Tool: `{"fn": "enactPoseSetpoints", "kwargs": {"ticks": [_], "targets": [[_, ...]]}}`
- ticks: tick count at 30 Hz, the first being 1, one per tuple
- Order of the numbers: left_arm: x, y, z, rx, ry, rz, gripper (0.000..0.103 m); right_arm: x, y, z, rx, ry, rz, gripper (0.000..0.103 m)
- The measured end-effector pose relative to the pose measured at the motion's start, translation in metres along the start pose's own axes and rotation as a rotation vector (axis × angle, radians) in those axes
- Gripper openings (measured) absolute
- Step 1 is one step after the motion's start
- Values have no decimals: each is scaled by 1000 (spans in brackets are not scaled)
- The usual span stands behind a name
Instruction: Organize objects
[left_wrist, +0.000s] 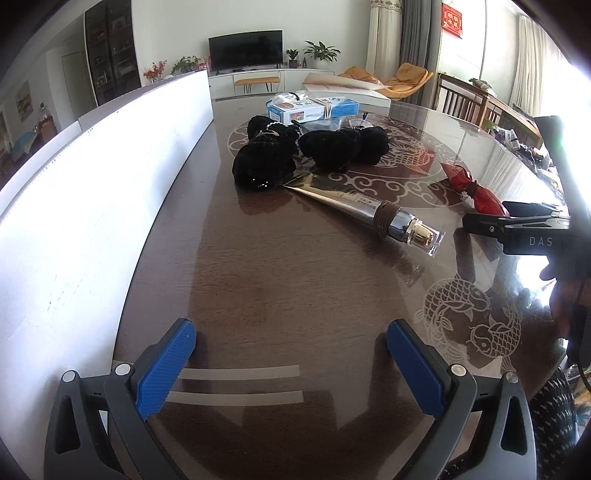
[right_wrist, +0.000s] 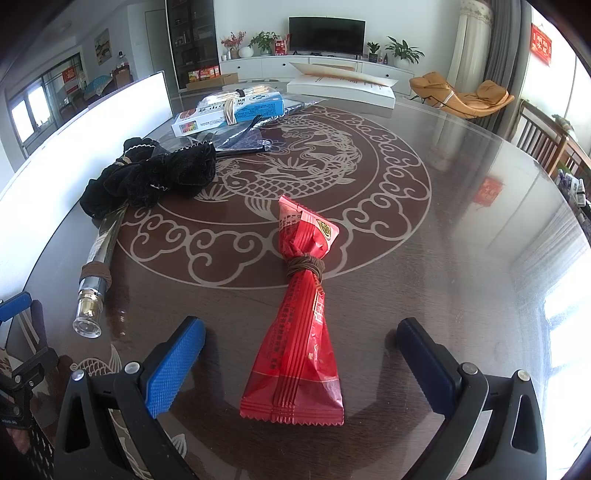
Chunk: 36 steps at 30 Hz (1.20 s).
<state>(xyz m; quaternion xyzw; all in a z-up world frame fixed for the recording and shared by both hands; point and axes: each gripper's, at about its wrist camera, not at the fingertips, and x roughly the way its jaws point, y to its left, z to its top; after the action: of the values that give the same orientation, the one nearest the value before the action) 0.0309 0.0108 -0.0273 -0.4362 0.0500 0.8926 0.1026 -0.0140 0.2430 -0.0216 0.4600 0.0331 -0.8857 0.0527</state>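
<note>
A red snack packet (right_wrist: 295, 332) tied round its middle with a brown band lies on the dark patterned table (right_wrist: 424, 258). My right gripper (right_wrist: 301, 334) stands open with the packet's near end between its wide-apart fingers, neither pad touching it. In the left wrist view the same packet (left_wrist: 476, 188) lies far right, beside the right gripper's black body. A silver tube (left_wrist: 365, 210) with a gold cap and a brown band lies mid-table, its flat end under black velvet pouches (left_wrist: 306, 151). My left gripper (left_wrist: 291, 347) is open over bare table, with nothing between its fingers.
A blue and white box (left_wrist: 314, 109) with sticks banded on top lies at the far side, next to clear plastic bags (right_wrist: 240, 138). A white board (left_wrist: 92, 184) walls the table's left edge. A large flat white box (right_wrist: 340, 88) rests at the far edge.
</note>
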Motion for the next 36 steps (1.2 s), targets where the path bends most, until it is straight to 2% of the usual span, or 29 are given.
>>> {"fn": "enactPoseSetpoints", "kwargs": {"ticks": [2, 3, 6, 10, 12, 14, 17, 19, 21, 22, 23, 26, 31, 35, 36], "targets": [[-1, -6, 1, 14, 25, -19, 103, 0, 0, 0, 0, 0, 0, 103], [-4, -7, 1, 4, 32, -57, 103, 0, 0, 0, 0, 0, 0, 103], [-14, 6, 13, -113, 17, -241, 103, -1, 0, 0, 1, -1, -1, 103], [-10, 19, 47, -266, 32, -339, 103, -1, -1, 0, 1, -2, -3, 103], [2, 16, 66, -315, 49, -335, 103, -1, -1, 0, 1, -2, -3, 103], [20, 2, 84, -312, 76, -294, 103, -1, -1, 0, 1, -2, -3, 103], [47, -22, 98, -257, 138, -166, 103, -1, -1, 0, 1, -2, -3, 103], [56, -31, 98, -213, 143, -75, 103, -1, 0, 0, 1, -2, -3, 103], [56, -33, 94, -169, 128, -31, 89, -2, -1, 0, 2, -2, -3, 103], [54, -33, 92, -140, 112, -10, 76, -2, -1, 0, 2, -3, -3, 103], [51, -32, 89, -113, 88, -20, 59, -2, -1, 0, 2, -3, -3, 103], [42, -22, 80, -59, 54, -47, 25, -2, -1, 0, 3, -3, -4, 103], [20, 5, 51, -90, 31, -162, 25, -3, -1, 0, 4, 3, -5, 103], [5, 13, 30, -73, 21, -175, 25, 0, 0, 7, -2, 95, 4, 103], [2, 13, 27, -67, 18, -174, 25, 0, 2, 9, -3, 111, 3, 98]]}}
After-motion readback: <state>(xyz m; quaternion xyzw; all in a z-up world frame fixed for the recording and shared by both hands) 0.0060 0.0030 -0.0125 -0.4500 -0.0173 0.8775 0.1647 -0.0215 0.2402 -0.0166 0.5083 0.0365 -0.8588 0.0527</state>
